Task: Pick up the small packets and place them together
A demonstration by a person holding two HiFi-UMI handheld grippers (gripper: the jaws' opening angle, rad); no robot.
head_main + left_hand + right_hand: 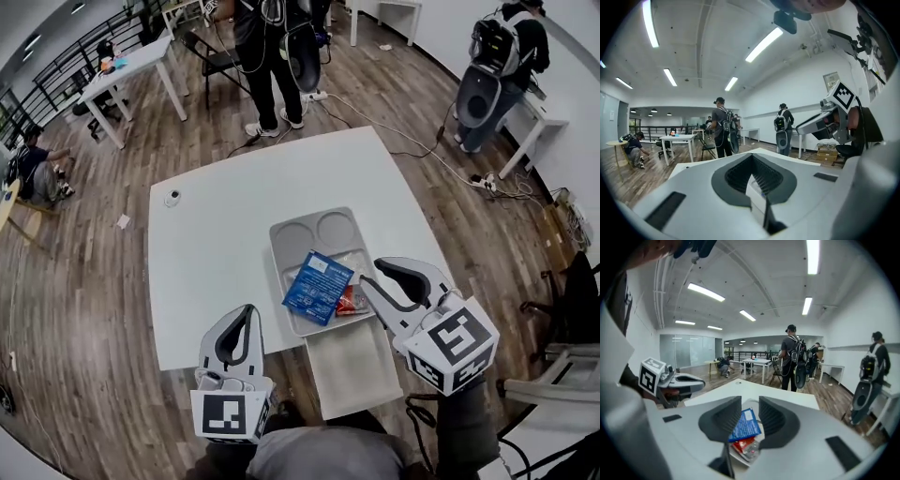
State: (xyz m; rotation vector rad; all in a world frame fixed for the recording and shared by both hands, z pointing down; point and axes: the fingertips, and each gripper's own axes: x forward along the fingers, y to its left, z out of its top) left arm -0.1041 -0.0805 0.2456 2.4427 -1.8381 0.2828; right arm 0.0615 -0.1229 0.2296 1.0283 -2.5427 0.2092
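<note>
A blue packet (pixel 319 286) lies slantwise on the grey compartment tray (pixel 291 230), with a small red packet (pixel 352 300) against its right edge. My right gripper (pixel 371 277) hovers just right of them, open, with nothing between its jaws. In the right gripper view the blue packet (pixel 745 425) and the red packet (pixel 743 445) show through the gap of the right gripper (pixel 750 404). My left gripper (pixel 248 311) is over the table's front edge, left of the tray, its tips together and holding nothing. In its own view the left gripper (pixel 752 157) points level across the table.
A white flat board (pixel 352 366) sticks out at the table's front edge below the tray. A small round object (pixel 172 197) sits at the table's far left. People stand beyond the table (pixel 267 66), with cables on the floor (pixel 412 141) and other white tables around.
</note>
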